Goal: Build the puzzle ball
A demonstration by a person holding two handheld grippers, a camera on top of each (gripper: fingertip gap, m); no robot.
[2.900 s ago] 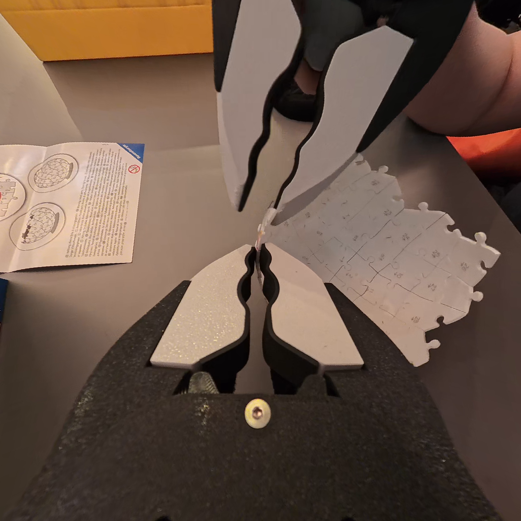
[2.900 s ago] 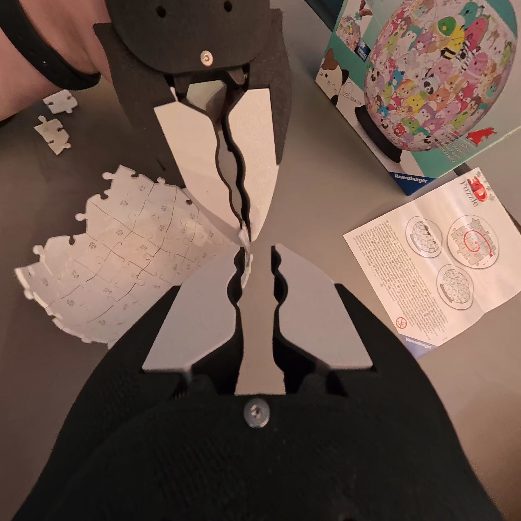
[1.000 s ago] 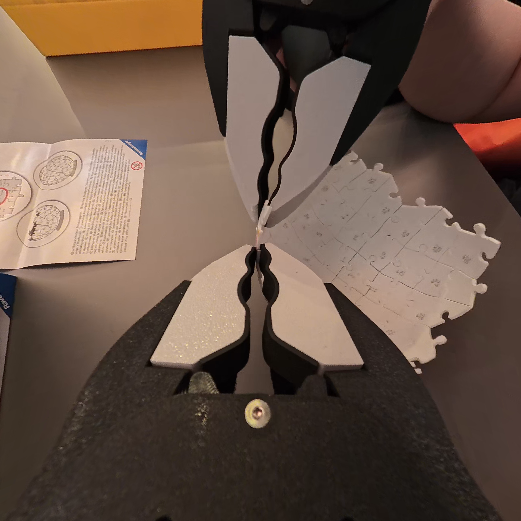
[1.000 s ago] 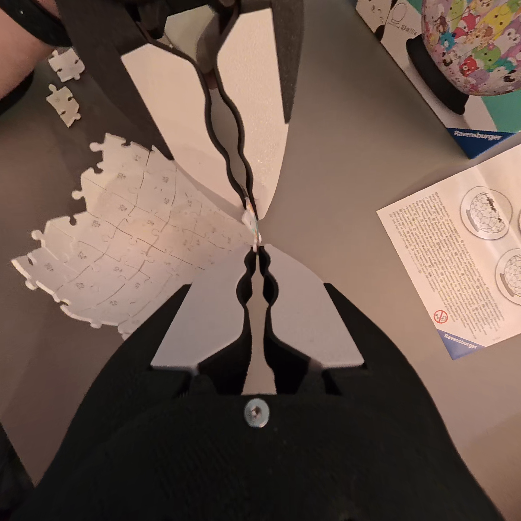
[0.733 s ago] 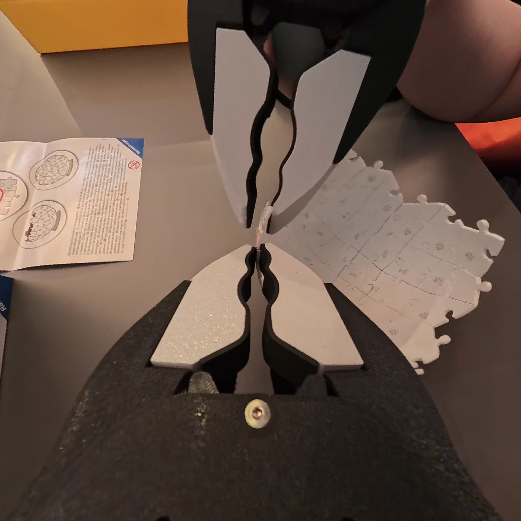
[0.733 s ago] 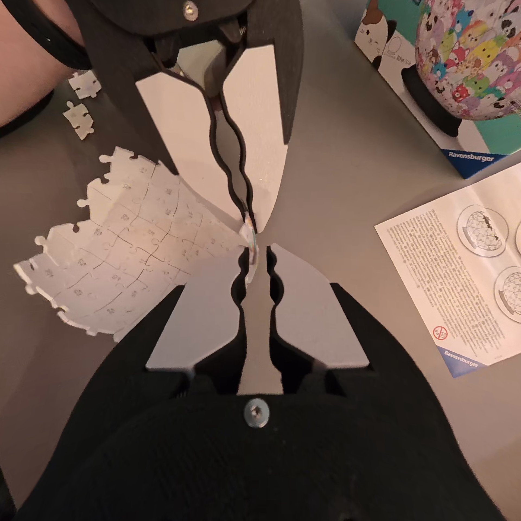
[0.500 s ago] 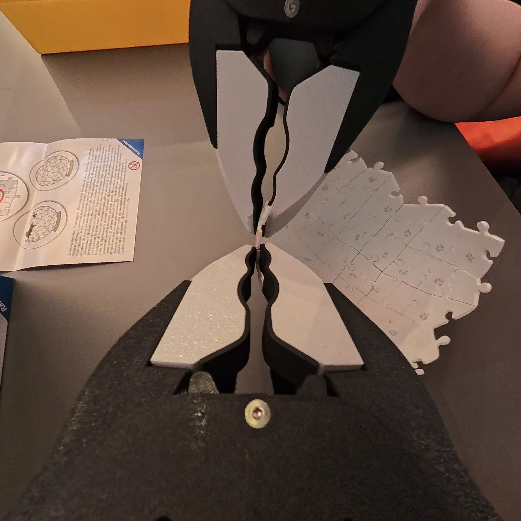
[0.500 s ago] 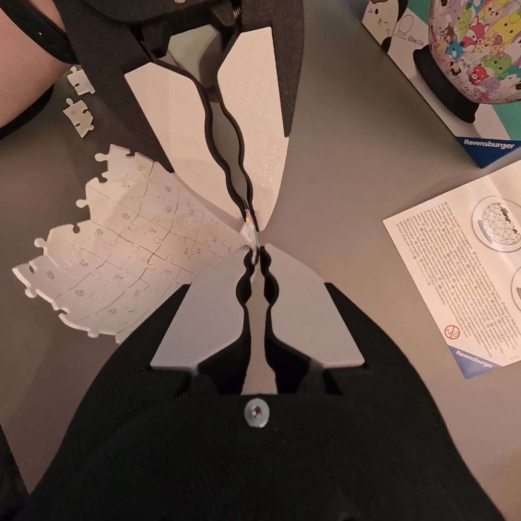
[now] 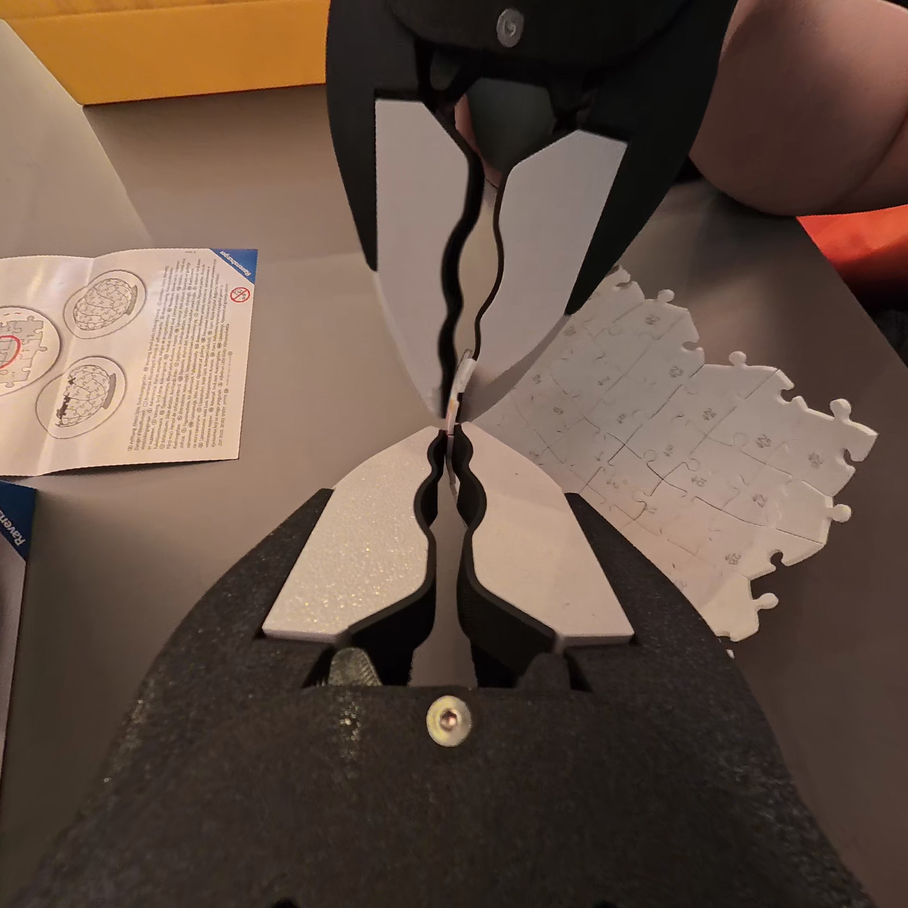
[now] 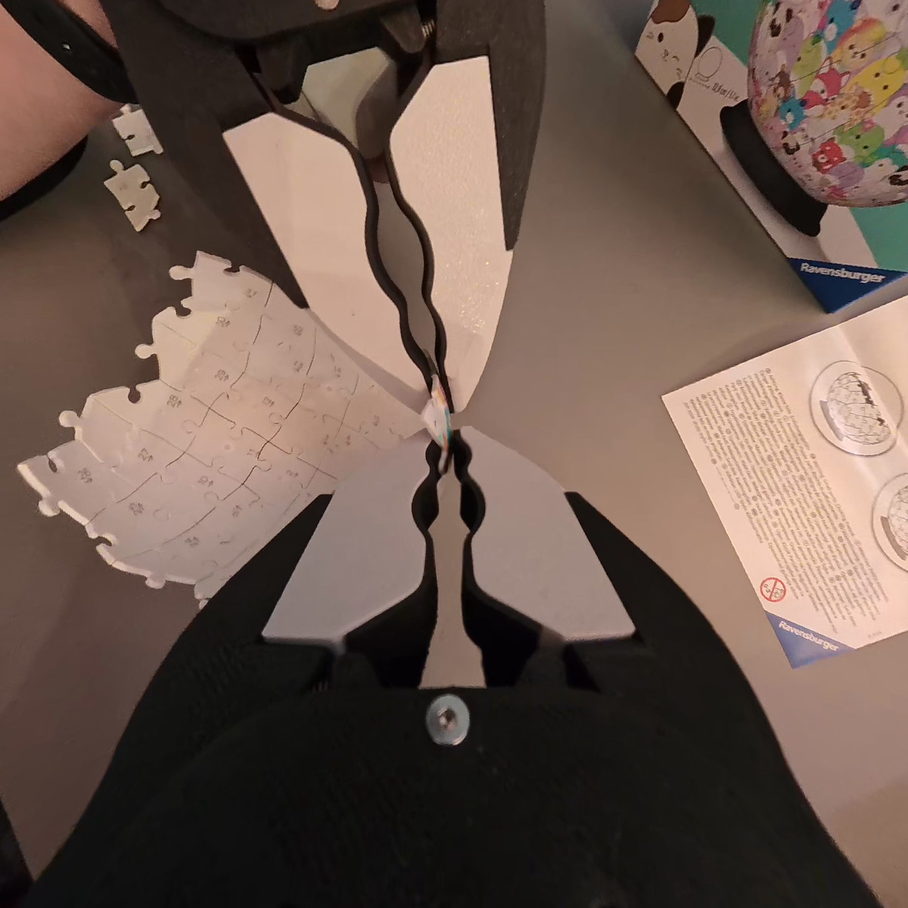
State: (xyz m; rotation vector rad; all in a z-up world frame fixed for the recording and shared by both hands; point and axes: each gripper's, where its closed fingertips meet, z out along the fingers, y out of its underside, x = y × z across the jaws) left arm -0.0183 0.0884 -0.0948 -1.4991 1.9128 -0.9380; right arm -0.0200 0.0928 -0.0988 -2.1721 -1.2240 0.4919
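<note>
A fan-shaped white puzzle section (image 9: 688, 442), back side up with small numbers, is held above the grey table (image 9: 245, 172); it also shows in the right wrist view (image 10: 196, 432). My left gripper (image 9: 448, 432) is shut on its narrow end. My right gripper (image 10: 448, 439) faces it tip to tip and is shut on a small puzzle piece (image 10: 437, 412) with a coloured edge at that same end. The right gripper (image 9: 454, 398) reaches in from the top of the left wrist view, and the left gripper (image 10: 437, 376) from the top of the right wrist view.
A folded instruction leaflet (image 9: 123, 363) lies on the table, also in the right wrist view (image 10: 810, 467). The puzzle box (image 10: 810, 123) stands beyond it. Two loose pieces (image 10: 132, 191) lie near a person's arm. A yellow box (image 9: 196, 44) is at the far edge. Left and right tips are no more than a few centimetres apart.
My right gripper was open 0.7 s ago and has closed again on the small piece. My left gripper has stayed shut on the section, which has barely moved.
</note>
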